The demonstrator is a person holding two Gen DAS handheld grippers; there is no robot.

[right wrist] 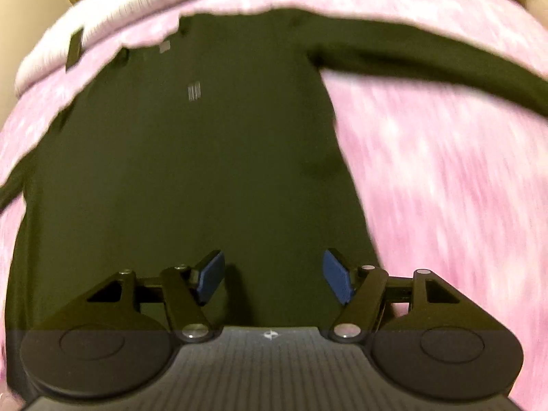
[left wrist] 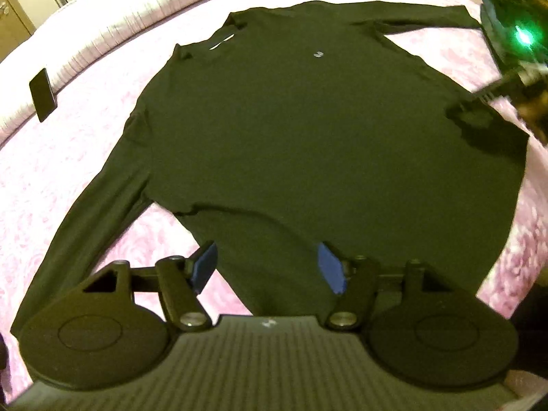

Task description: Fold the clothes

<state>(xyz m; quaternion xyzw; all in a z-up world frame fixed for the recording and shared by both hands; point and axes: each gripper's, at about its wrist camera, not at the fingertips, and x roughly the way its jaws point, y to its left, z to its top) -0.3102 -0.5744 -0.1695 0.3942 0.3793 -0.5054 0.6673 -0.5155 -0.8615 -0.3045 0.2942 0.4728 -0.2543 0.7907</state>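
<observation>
A dark green long-sleeved shirt (left wrist: 301, 130) lies spread flat on a pink bed cover, collar toward the far side, sleeves out to both sides. My left gripper (left wrist: 267, 267) hovers open above the shirt's near hem, nothing between its blue pads. In the left wrist view the right gripper (left wrist: 479, 99) shows blurred at the right edge, by the shirt's right side. From the right wrist view, my right gripper (right wrist: 274, 274) stands open over the shirt's body (right wrist: 191, 157), close to its right edge, with the right sleeve (right wrist: 428, 61) stretching away to the right.
The pink patterned bed cover (left wrist: 68, 171) surrounds the shirt, with a white quilted band (left wrist: 113, 34) along the far side. A dark phone (left wrist: 42, 95) lies at the left on that band. Cupboard doors stand beyond the bed at the upper left.
</observation>
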